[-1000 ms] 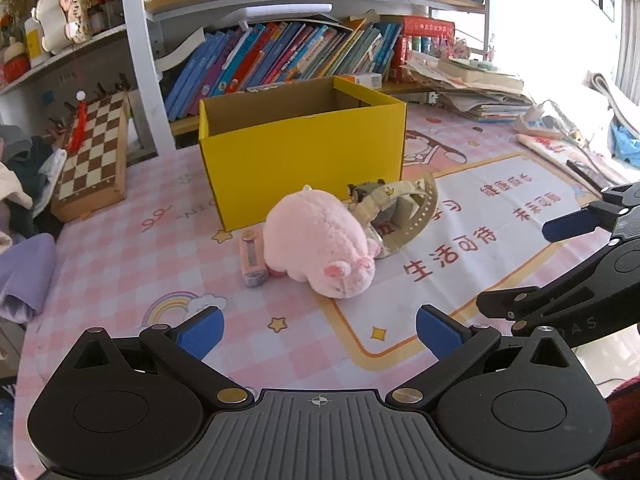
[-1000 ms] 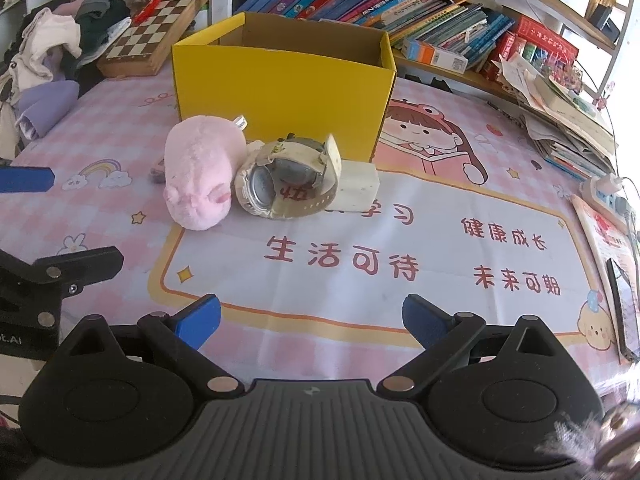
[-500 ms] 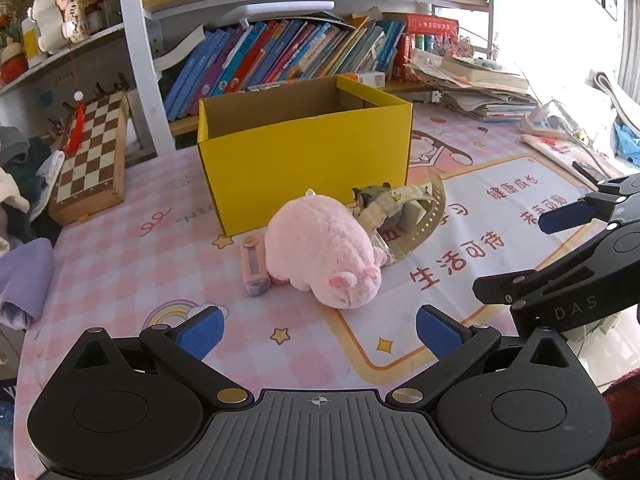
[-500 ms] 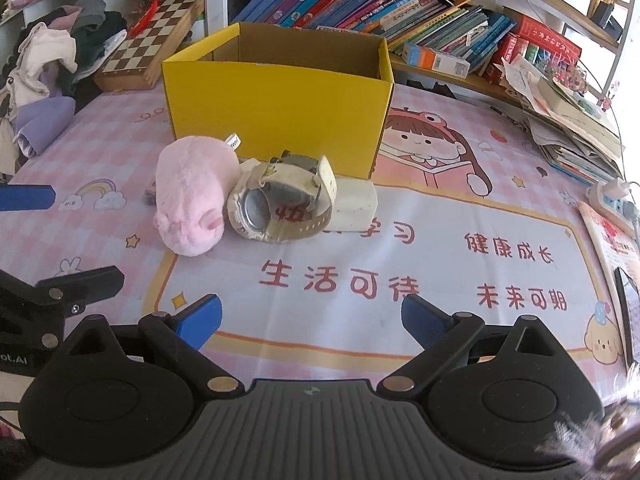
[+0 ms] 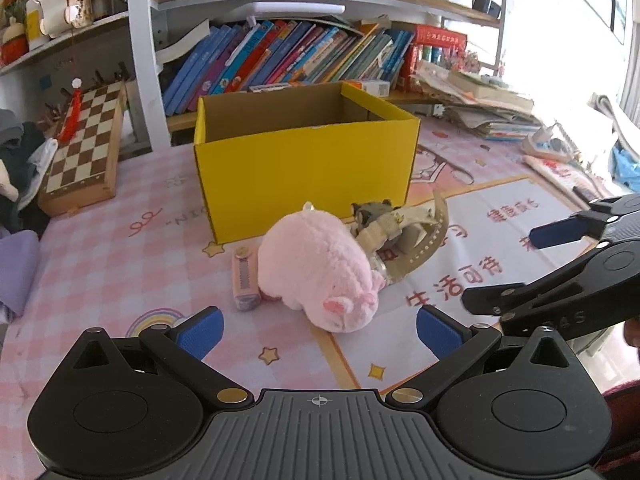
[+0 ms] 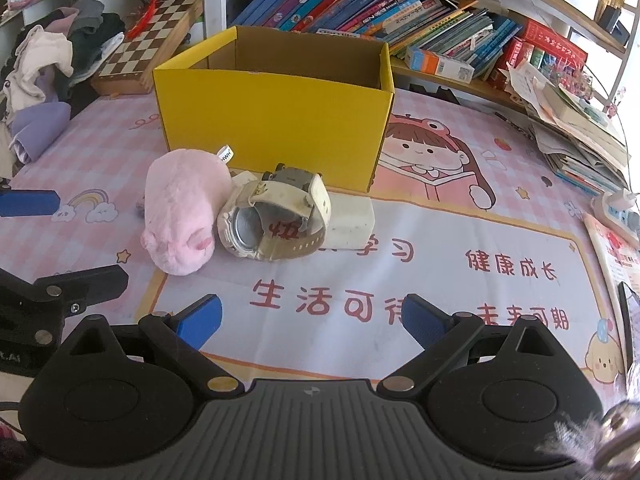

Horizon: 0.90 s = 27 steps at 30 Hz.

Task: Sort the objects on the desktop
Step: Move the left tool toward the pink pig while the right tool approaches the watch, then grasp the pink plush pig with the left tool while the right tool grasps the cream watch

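An open yellow cardboard box (image 5: 304, 164) (image 6: 272, 120) stands on the pink desk mat. In front of it lie a pink plush pig (image 5: 320, 272) (image 6: 180, 212), a beige wristwatch (image 5: 400, 236) (image 6: 276, 216), a white eraser block (image 6: 352, 224) and a small pink correction-tape case (image 5: 245, 276). My left gripper (image 5: 318, 330) is open and empty, just short of the pig. My right gripper (image 6: 310, 320) is open and empty, a little in front of the watch. It also shows at the right of the left wrist view (image 5: 560, 272).
A chessboard (image 5: 80, 148) (image 6: 152, 44) and piled clothes (image 6: 48, 64) lie at the left. Bookshelves (image 5: 288, 60) stand behind the box. Stacked papers (image 5: 488, 112) and a power strip (image 6: 618, 212) sit at the right.
Both grippers have moved forward a little toward the pig and watch, which now appear closer. Both stay open; no object has moved.
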### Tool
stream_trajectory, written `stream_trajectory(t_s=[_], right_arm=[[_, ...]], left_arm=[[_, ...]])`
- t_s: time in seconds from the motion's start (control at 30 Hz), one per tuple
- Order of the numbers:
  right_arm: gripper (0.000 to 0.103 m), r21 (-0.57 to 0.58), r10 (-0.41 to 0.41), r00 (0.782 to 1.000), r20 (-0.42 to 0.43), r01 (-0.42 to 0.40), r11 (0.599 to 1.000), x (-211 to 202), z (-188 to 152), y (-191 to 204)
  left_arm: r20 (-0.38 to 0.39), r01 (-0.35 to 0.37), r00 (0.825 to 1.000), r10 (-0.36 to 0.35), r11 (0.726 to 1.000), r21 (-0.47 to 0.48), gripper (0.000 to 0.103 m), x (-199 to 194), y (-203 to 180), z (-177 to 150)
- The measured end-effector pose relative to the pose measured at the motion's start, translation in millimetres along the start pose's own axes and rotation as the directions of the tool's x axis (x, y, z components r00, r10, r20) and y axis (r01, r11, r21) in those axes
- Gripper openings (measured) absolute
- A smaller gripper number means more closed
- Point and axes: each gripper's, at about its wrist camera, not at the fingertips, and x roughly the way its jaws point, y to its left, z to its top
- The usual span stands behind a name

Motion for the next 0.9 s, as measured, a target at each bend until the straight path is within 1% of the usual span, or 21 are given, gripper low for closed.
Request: stream_trajectory(t_s=[0.03,0.13,0.2,0.33,0.4,0.53,0.83,0.9], right_arm=[[0.097,-0.001,0.001,1.0,0.0,-0.001,1.0,1,1,0],[0.097,0.0,0.005,1.0,-0.001,-0.005,1.0,3,3,-1],[0.097,-0.001,0.008,1.0,-0.001,-0.008,1.0,4,4,-2],[0.097,-0.005,0.015,1.0,-0.005,-0.015,1.0,7,8,-2],[0.097,-0.009,0.019,1.0,-0.008,-0.019,1.0,9,9,-2],[0.097,-0.021,0.025,1.0,-0.012,-0.026,0.999,12,12,-2],[0.097,-0.032,0.039,0.999,-0.027,-0.04,0.999,21,17,-5],[0.097,-0.034,0.043,0.999,-0.031,-0.044,0.998,23,18,-6]], left_arm=[[0.003,-0.001,1.0,0.001,1.0,0.001,0.103,0,-1,1],[-0.012,-0.041,0.999,0.041,0.999,0.024,0.103,3,-4,2],[-0.02,-0.049,0.999,0.049,0.999,0.024,0.103,4,-3,2],[-0.011,-0.043,0.999,0.043,0.999,0.009,0.103,4,-1,4],[-0.008,-0.053,0.999,0.053,0.999,0.008,0.103,4,-1,5],[0.006,-0.11,0.994,0.109,0.994,0.028,0.103,5,-4,8],[-0.009,-0.095,0.995,0.096,0.993,0.076,0.103,12,-11,9],[-0.008,-0.065,0.998,0.066,0.995,0.072,0.103,12,-13,10]])
